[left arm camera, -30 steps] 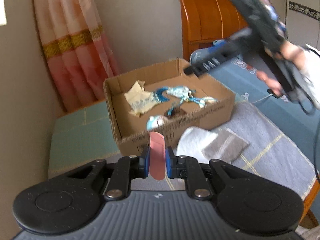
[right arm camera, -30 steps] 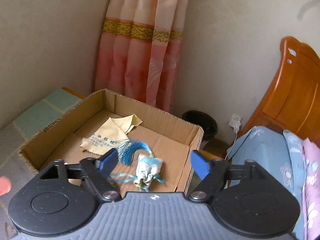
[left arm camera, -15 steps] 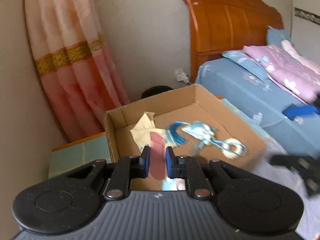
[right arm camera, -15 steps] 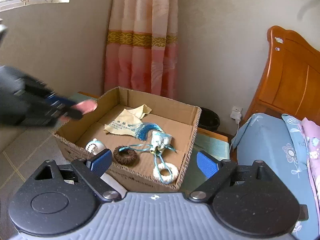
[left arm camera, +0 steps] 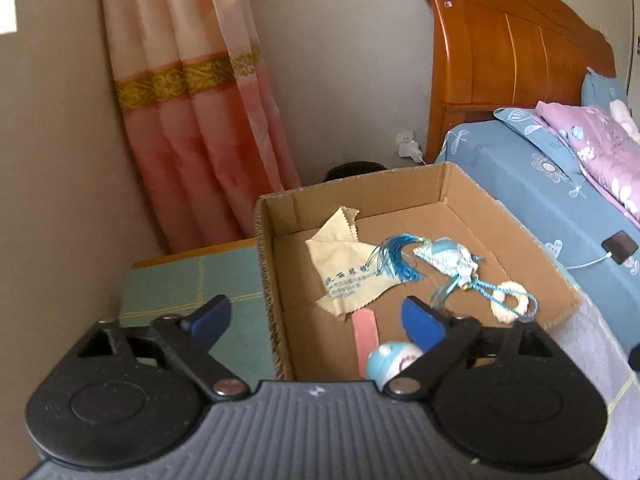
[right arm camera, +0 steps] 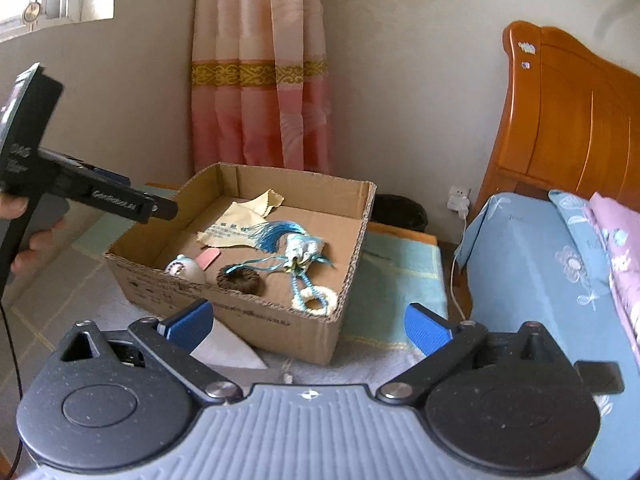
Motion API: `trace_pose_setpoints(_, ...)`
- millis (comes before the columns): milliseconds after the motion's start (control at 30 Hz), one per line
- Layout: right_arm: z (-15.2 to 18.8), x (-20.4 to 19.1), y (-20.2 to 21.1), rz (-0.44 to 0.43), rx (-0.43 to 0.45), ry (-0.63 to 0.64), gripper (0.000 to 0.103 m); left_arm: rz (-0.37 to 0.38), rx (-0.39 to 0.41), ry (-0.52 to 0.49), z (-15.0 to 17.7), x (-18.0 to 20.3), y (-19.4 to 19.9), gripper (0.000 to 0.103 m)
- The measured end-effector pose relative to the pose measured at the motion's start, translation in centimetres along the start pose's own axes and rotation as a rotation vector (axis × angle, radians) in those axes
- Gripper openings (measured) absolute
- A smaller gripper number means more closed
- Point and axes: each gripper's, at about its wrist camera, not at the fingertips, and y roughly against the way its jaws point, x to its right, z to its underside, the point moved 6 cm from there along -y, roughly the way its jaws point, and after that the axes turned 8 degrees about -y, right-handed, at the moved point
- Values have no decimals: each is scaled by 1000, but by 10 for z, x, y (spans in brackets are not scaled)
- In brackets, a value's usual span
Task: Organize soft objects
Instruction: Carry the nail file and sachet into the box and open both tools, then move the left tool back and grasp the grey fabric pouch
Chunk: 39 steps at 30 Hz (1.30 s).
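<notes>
The pink strip (left arm camera: 365, 340) is lying flat on the floor of the cardboard box (left arm camera: 448, 188), near the box's front wall, just beside a small round blue-and-white toy (left arm camera: 390, 362). A cream cloth (left arm camera: 344, 268) is spreading toward the box's back left corner, and a blue tasselled pouch (left arm camera: 444, 258) is resting in the middle with its cord running to a white ring (left arm camera: 510, 306) near the right wall. A brown ring (right arm camera: 240, 280) is sitting by the front wall. The left gripper (left arm camera: 316, 320) is hovering over the box's front left corner with its jaws spread wide, gripping nothing. The right gripper (right arm camera: 308, 326) is hanging outside the front wall, jaws likewise apart and empty, above a white cloth (right arm camera: 224, 350) lying against the box.
</notes>
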Motion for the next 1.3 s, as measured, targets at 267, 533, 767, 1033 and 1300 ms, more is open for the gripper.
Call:
trace_pose_setpoints(267,20,-9,11,42,-20,-29,103,20,40,4,16,11,51,100)
trace_pose_setpoints(533,61,-15,15,15,-88,-78,103,26,31,0,60,34,74,101)
trace_pose_setpoints(767,84,-20,16,-8,-131,-61,103,39,-5,23,106,53,76,101)
trace_pose_setpoints(1033,95,-21,13,-15,-163,-72,103,178,-90,22,141,87,61,101)
trace_pose_setpoints(1300,101,-23,9,-16,-187,-65,103,158,-91,-36,149,98,49,90)
